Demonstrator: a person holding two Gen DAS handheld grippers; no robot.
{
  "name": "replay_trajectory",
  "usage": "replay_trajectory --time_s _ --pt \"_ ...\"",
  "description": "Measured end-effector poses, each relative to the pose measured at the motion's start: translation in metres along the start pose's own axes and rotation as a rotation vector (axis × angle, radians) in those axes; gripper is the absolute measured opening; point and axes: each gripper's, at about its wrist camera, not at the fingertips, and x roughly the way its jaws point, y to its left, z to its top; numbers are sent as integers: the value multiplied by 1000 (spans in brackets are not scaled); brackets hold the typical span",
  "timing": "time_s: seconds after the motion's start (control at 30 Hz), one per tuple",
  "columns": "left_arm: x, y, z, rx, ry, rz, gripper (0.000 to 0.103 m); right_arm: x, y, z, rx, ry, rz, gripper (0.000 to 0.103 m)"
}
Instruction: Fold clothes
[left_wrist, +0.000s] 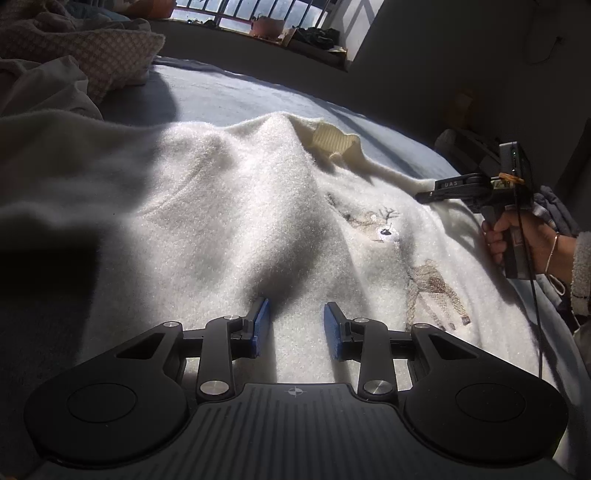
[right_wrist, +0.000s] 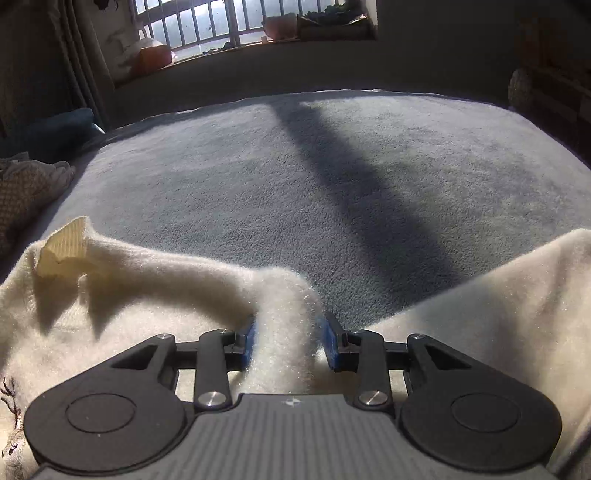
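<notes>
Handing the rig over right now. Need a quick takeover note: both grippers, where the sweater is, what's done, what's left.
Left gripper: open, low over the white sweater, holding nothing.
Right gripper: jaws either side of a raised ridge of the sweater's edge; looks like a loose hold, grip not confirmed.
Sweater lies on the grey bed cover, reindeer design facing up, ribbed cuff flipped up at the far edge, body still bunched.
Done: no finished fold visible.
Left: flatten, fold the sleeves in, fold the body.

Your white sweater (left_wrist: 229, 206) is fuzzy, matt knit with a ribbed cuff (left_wrist: 327, 137) at one o'clock. The grey bed cover (right_wrist: 280, 177) looks plush, short-piled cloth.
</notes>
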Motion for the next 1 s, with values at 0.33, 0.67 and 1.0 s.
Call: replay_trajectory --time_s 0.33,0.67,1.0 --pt "-5 13 26 -81 -68 -62 34 -12 -43 22 368 84 104 60" --pt "6 59 62 -39 -167 137 36 -11 -33 51 342 288 -31 77" --pt "-54 101 40 -256 -68 106 45 -61 37 76 -5 -30 -188 89"
